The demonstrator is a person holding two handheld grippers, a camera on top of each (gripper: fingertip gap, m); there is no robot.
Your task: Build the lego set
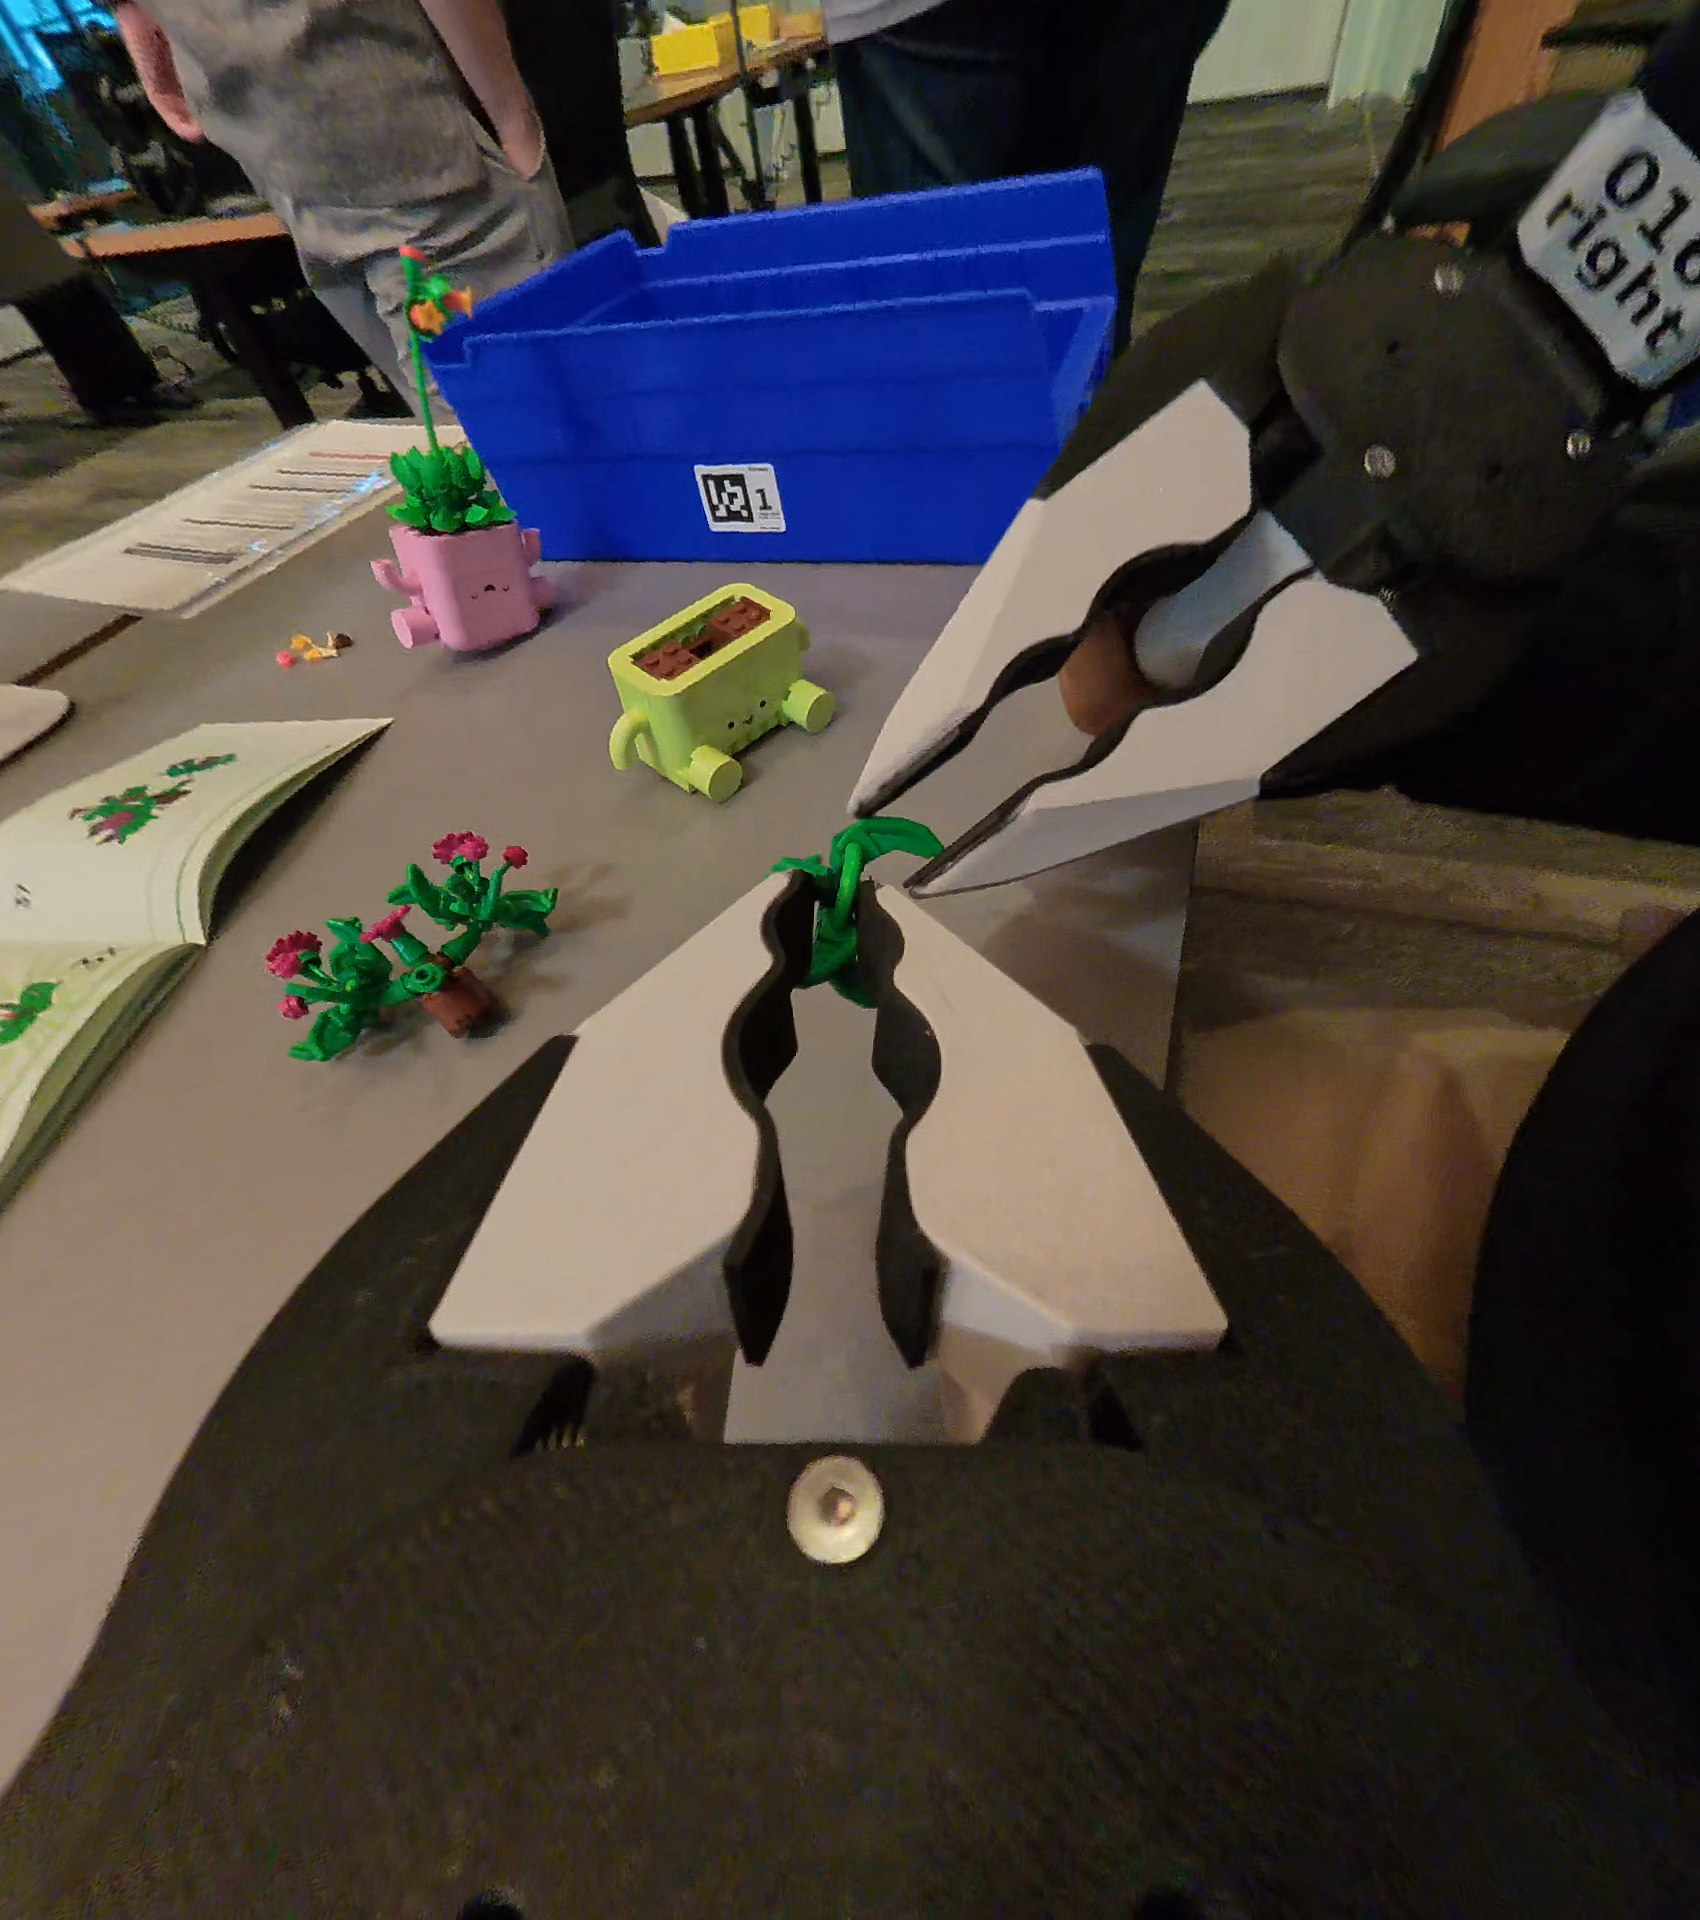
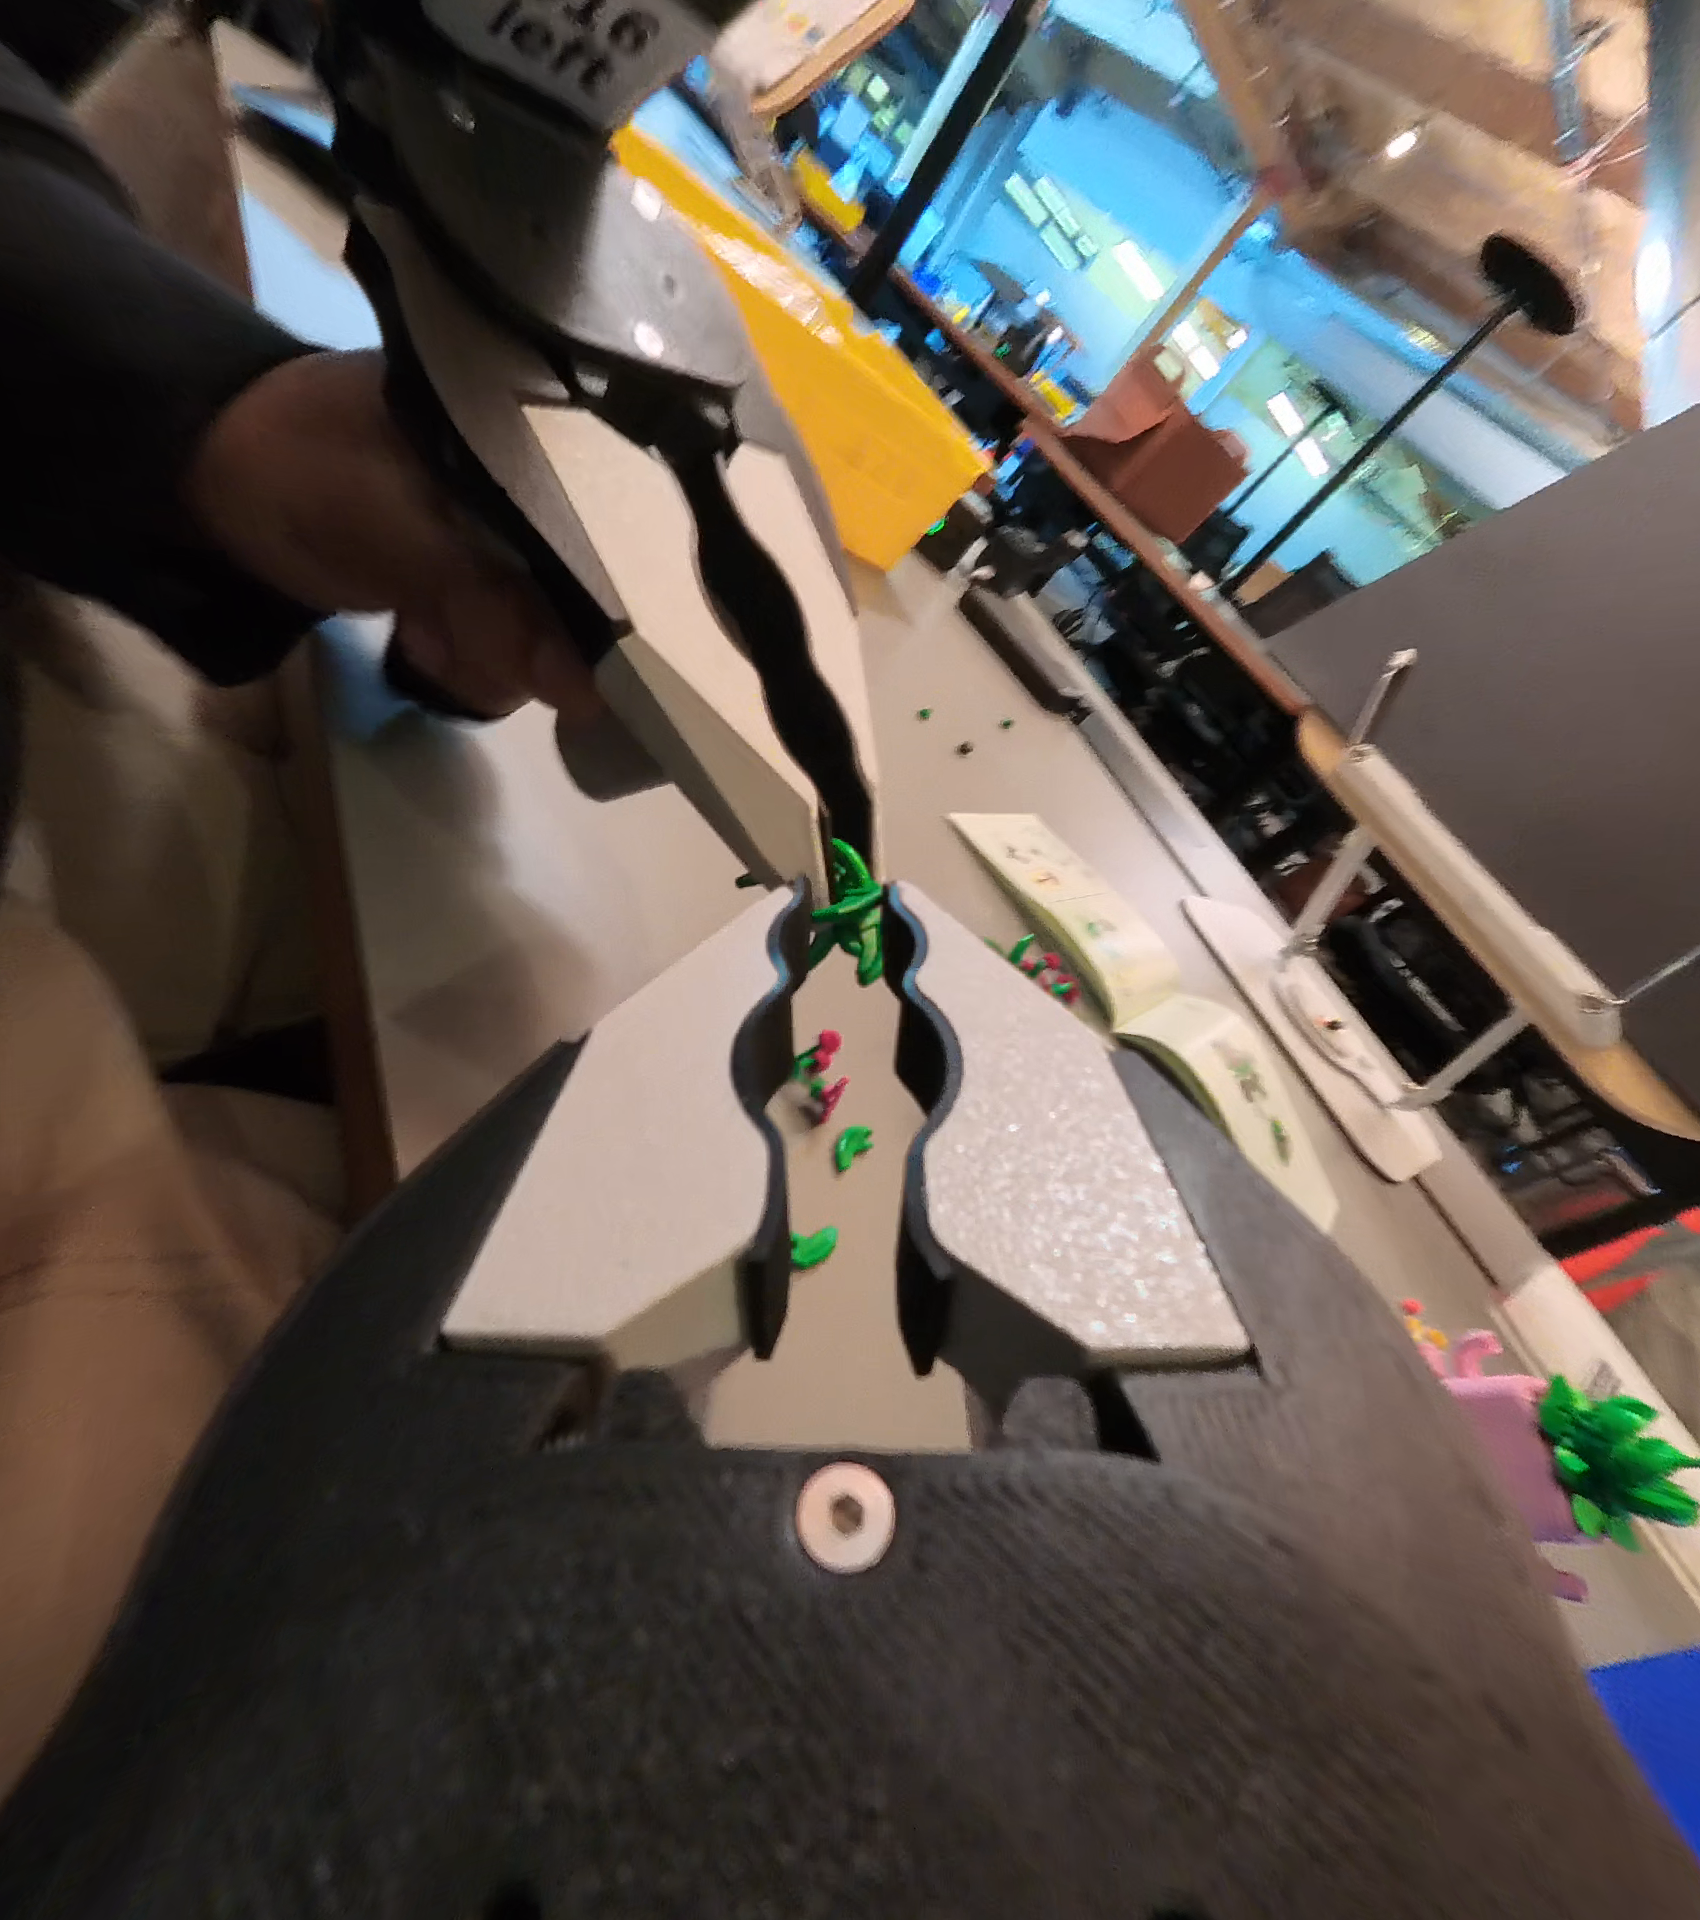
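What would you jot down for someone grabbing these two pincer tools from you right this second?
Left gripper: shut on the green leafy stem, held above the table's near edge.
Right gripper: tips at the same stem's top leaf; whether it grips is unclear.
Done: pink pot with its tall flower stands by the blue bin.
On the table: yellow-green pot, brown top with no plant; red-flowered plant lying on its side; open instruction booklet; loose small pieces.
Left: probably finish this stem and plant the yellow-green pot.
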